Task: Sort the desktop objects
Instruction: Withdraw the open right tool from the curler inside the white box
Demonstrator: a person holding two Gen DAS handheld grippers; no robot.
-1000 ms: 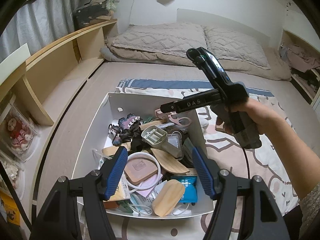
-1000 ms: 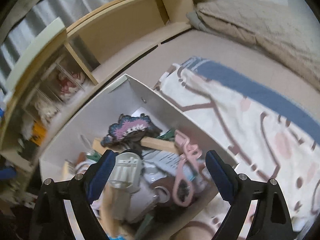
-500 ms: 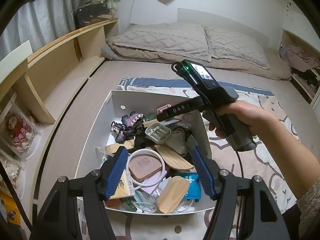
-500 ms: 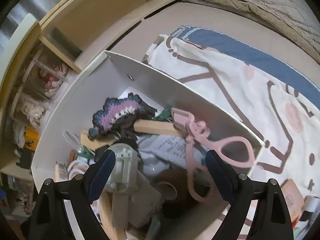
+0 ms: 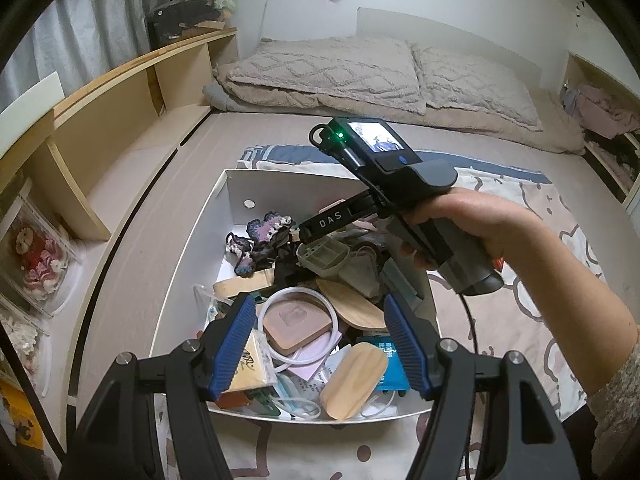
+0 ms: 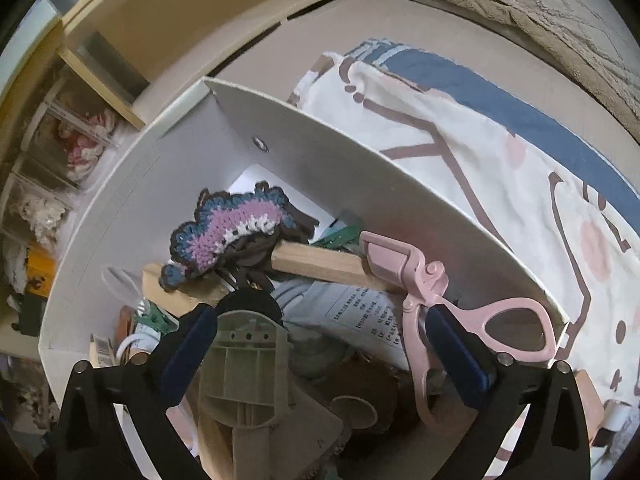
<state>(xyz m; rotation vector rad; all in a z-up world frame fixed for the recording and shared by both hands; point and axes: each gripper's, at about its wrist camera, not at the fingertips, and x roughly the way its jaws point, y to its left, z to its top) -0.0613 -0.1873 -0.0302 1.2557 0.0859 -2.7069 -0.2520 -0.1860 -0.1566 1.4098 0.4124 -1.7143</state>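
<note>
A white open box (image 5: 236,196) on the bed is heaped with small objects. My left gripper (image 5: 320,344) is open and empty, hovering over the box's near end, above a round pink mirror (image 5: 298,322) and a wooden oval (image 5: 354,380). My right gripper (image 6: 324,348) is open and empty, low inside the box's far end. Between its fingers lie a grey-green plastic part (image 6: 244,368) and printed paper (image 6: 360,316). A pink eyelash curler (image 6: 424,304) lies against its right finger. A purple crocheted piece (image 6: 232,228) lies just ahead. The right gripper's body (image 5: 384,184) shows in the left wrist view.
A patterned blanket (image 5: 532,216) lies under the box, with pillows (image 5: 328,68) beyond. A wooden shelf unit (image 5: 104,120) runs along the left, with clear boxes of toys (image 5: 36,256). A wooden stick (image 6: 316,264) lies across the heap.
My right gripper has moved down and forward into the far end of the box, closer to the heap. My left gripper has stayed nearly still and open.
</note>
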